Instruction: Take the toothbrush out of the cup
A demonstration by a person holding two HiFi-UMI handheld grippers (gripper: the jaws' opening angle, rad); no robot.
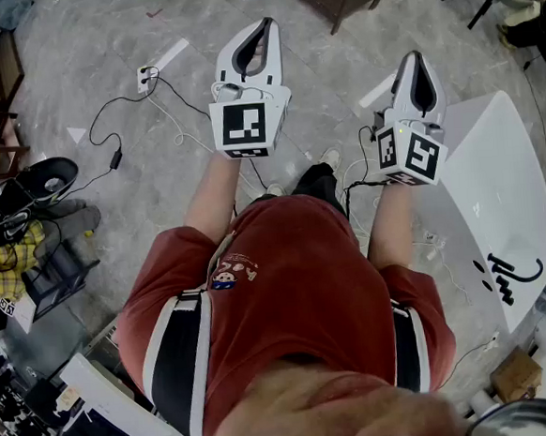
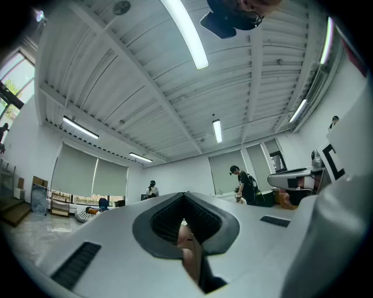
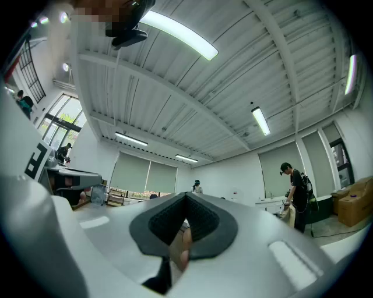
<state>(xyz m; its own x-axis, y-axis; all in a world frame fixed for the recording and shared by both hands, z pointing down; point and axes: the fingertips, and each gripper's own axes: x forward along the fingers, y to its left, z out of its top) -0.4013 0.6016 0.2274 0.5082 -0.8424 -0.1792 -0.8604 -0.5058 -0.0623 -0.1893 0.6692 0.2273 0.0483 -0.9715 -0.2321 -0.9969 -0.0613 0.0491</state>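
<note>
Zero progress: no cup or toothbrush in any view. Jaws of left gripper (image 1: 264, 27) at 12 o'clock and right gripper (image 1: 416, 58) at 1 o'clock are pressed together, empty. White table (image 1: 496, 176) sits at 3 o'clock; whole task left.

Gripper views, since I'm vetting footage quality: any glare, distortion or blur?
Left gripper view: heavy fisheye bend, dark corners, ceiling light glaring. Right gripper view: same bend and corners, light strip blown out. Head view: evenly lit, blurred at the bottom.
</note>
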